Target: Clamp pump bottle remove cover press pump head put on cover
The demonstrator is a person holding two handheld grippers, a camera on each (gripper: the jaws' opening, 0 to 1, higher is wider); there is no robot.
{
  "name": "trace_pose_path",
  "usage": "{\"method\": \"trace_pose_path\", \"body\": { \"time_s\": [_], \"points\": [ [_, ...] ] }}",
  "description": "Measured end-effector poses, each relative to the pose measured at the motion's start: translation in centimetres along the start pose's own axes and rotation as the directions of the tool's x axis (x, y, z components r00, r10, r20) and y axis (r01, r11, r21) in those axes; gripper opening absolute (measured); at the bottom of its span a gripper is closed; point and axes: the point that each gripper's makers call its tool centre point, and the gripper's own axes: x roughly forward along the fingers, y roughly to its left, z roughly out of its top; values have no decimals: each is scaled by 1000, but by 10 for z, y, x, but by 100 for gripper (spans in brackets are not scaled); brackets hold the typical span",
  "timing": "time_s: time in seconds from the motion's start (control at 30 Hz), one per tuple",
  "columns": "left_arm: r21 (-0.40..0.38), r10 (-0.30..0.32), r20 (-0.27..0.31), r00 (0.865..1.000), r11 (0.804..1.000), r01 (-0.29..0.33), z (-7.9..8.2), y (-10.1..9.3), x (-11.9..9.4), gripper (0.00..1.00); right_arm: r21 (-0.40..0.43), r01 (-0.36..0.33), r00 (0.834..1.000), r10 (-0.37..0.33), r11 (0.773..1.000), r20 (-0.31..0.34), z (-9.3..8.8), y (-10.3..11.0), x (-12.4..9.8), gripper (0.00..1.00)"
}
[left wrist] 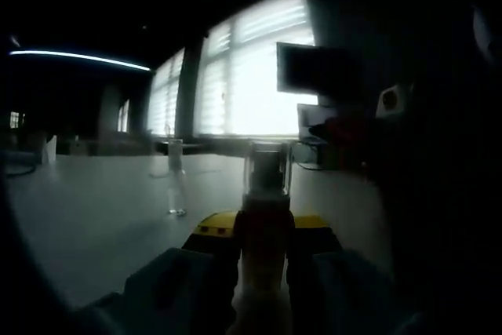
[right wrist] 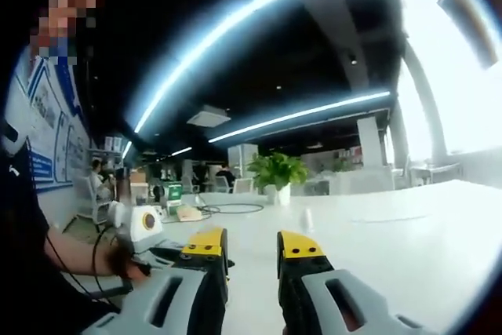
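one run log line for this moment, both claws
left claw: shut on pump bottle | cover: on | right claw: open, holding nothing, above table | step: bottle clamped, cover not yet removed

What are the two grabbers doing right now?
Left gripper: shut on the pump bottle, whose clear cover is on.
Right gripper: open, holding nothing, above the white table.

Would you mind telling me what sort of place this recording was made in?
Probably an open-plan office: long white tables, ceiling strip lights, a potted green plant and seated people in the background.
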Motion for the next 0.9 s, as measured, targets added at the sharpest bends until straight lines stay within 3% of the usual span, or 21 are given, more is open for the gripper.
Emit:
{"method": "trace_pose_path", "body": {
  "time_s": [0.2, 0.57, 0.73, 0.9],
  "points": [
    [3, -2, 1, 1000, 1000, 2, 0, -2, 0, 13, 10, -10, 1000, 10, 1000, -29, -8, 4, 5, 17],
    [-2, 4, 0, 1000, 1000, -4, 0, -1, 0, 13, 7, -35, 999, 36, 999, -39, -9, 33, 19, 20],
    [0, 3, 1, 1000, 1000, -3, 0, -2, 0, 13, -15, -20, 997, 19, 1000, -75, -20, 40, 29, 20],
    [1, 4, 0, 1000, 1000, -4, 0, -1, 0, 13, 9, 17, 998, -16, 1000, -65, -23, 45, 33, 20]
  ]
}}
